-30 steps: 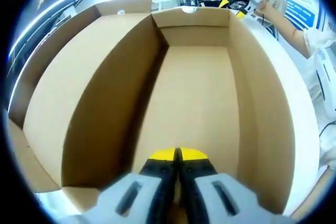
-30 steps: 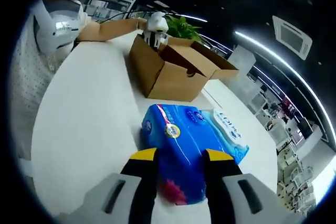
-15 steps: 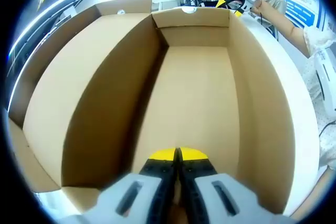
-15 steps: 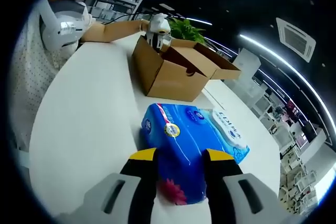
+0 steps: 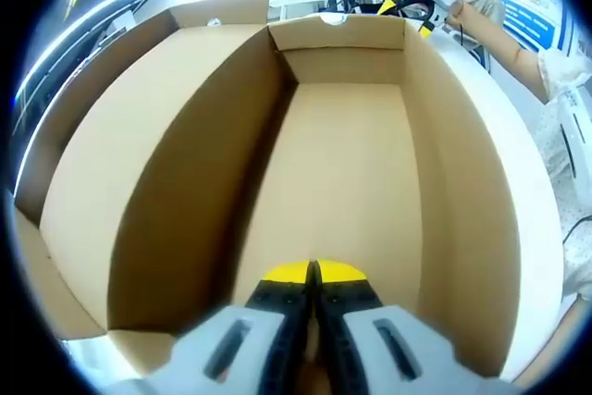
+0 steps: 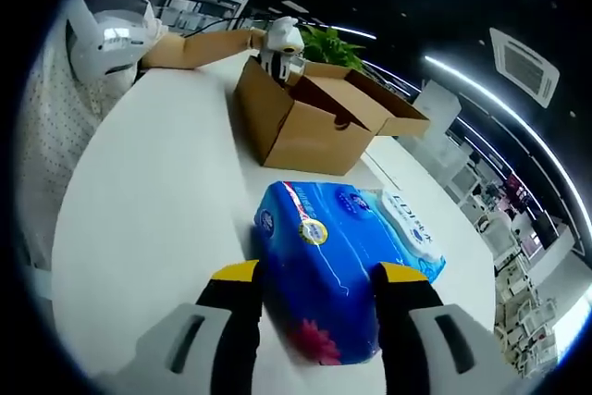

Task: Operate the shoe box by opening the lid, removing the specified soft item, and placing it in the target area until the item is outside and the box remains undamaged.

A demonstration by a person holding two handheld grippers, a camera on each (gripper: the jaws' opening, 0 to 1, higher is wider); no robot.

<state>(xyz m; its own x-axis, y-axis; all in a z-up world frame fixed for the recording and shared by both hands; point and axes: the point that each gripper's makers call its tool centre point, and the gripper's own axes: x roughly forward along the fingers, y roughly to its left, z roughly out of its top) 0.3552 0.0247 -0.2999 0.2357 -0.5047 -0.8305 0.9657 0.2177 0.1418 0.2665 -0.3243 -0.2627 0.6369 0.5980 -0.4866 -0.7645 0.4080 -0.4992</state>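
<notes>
A white table (image 6: 148,228) stands in a large room with dark ceiling, strip lights and shelving behind. On it, in the right gripper view, lies a blue soft pack (image 6: 324,270) of tissues with a lighter blue-and-white pack (image 6: 412,233) touching its far side. The right tool (image 6: 314,298) stands wide, its yellow-tipped jaws on either side of the near end of the blue pack, close to its flanks; whether they press on it cannot be told. Farther along the table sits the cardboard box (image 6: 296,131), flaps open, with a green plant (image 6: 324,43) behind it. The left tool (image 6: 282,48) hangs at the box's open top, held by a person's arm (image 6: 199,43). In the left gripper view, the left tool (image 5: 313,275) has its jaws closed together, pointing into the box (image 5: 333,182), whose bare brown floor and walls show.
</notes>
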